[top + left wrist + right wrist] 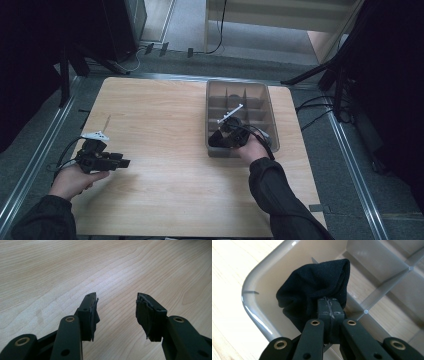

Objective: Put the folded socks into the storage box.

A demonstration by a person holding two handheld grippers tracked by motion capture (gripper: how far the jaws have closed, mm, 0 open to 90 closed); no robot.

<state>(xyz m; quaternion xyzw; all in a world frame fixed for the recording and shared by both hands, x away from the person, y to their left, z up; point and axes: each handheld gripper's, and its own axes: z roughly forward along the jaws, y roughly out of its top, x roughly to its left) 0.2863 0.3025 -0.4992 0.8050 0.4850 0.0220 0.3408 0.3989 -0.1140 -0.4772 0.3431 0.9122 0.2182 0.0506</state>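
The person's sleeves came in at the bottom of the high view, over a wooden table. On its right side stood the grey divided bin, and the right gripper reached into its near-left corner compartment with the jaws clenched on a bunched black sock — placing looked nearly done, with only the release and the withdrawal left. The left gripper hung idle above bare wood at the table's left edge, jaws released and holding nothing — well apart from the bin.
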